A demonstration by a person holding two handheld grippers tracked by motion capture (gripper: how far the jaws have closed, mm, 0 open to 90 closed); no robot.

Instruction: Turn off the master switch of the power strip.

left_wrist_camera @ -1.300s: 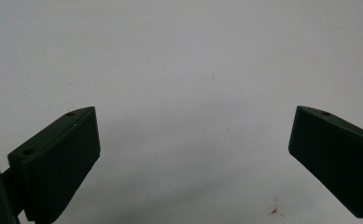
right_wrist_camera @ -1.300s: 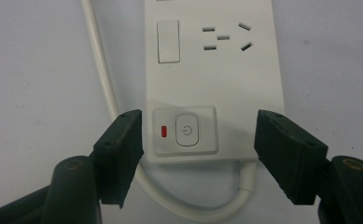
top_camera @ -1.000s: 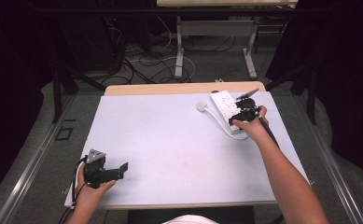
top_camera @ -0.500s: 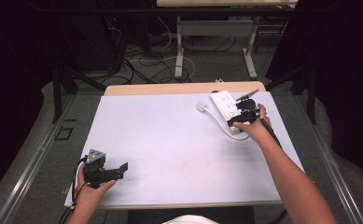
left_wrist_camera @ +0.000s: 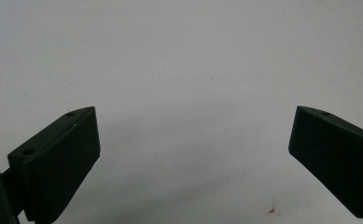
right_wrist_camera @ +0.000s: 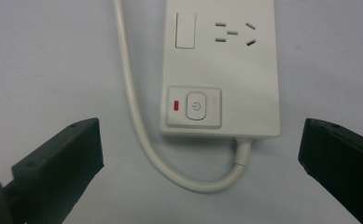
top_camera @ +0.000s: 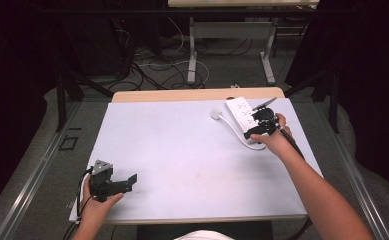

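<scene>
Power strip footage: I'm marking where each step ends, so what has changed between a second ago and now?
The right gripper has just been opening its jaws; they now stand wide with nothing between them, just short of the power strip. The strip, its cable and the open left gripper stayed put.

- My left tongs (top_camera: 130,181) are black and boxy, topped with a grey three-cornered plate, and a dark cable loops off the back near the bench's near left corner.
- In the left gripper view their two jaws are matte black wedges with slanted tips; I count two small screw holes on one, one on the other.
- My right tongs (top_camera: 254,131) are black too, with a thin dark cable trailing back.
- Both forearms are bare, no sleeves showing.
</scene>
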